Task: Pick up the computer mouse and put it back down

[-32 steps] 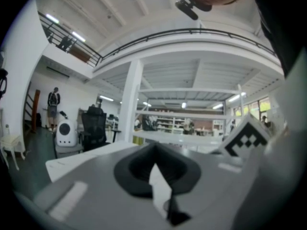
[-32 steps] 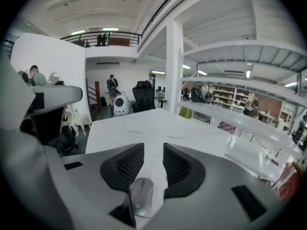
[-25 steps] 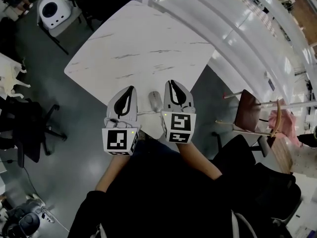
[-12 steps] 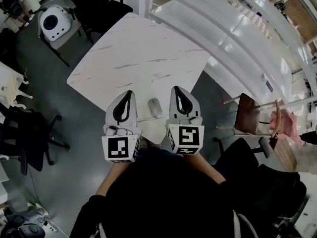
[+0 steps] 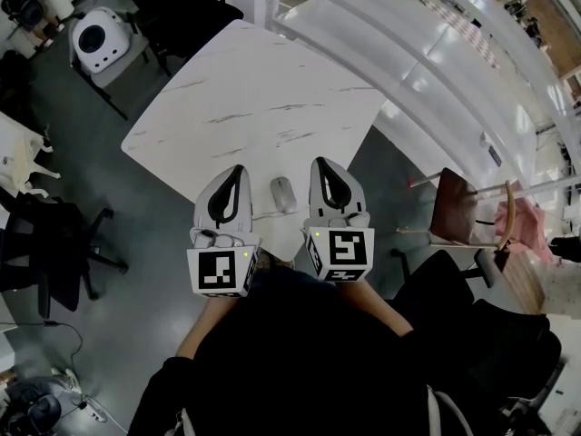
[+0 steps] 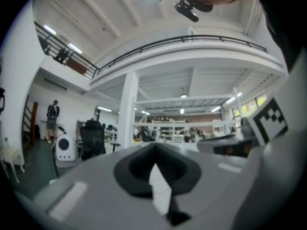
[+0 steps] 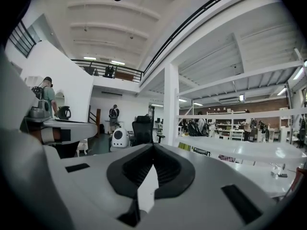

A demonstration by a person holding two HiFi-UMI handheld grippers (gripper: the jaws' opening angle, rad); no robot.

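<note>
- A large open hall: grey floor (image 5: 136, 289), white column (image 7: 171, 104), a railed upper gallery, and shelves and desks far back.
- A white marbled tabletop (image 5: 254, 89) stands cornerwise to the person, bare except for the mouse (image 5: 283, 194).
- The mouse is grey and lies flat near the tabletop's near corner, between the two tools and touching neither.
- The left tool (image 5: 238, 169) is just left of the mouse. Its jaws are closed tip to tip with nothing between them, and its view looks level across the hall.
- The right tool (image 5: 316, 163) is just right of the mouse. Its jaws are also pressed together and empty, and it points out over the tabletop, not down at it.
- Step in hand, as I judge it: no grasp is on, so the tools are parked beside the mouse, either ahead of the pick or after the put-down. The frames do not settle which.
- If the pick is to come, one tool has to open wide, tip down and swing in over the mouse, then close across its sides. The smooth rounded shell may slip, so a low grip is safer.
- Around the tabletop are black office chairs (image 5: 54, 243) at the left, a wooden chair (image 5: 454, 212) at the right and a white rounded device (image 5: 95, 16) beyond the far left corner.
</note>
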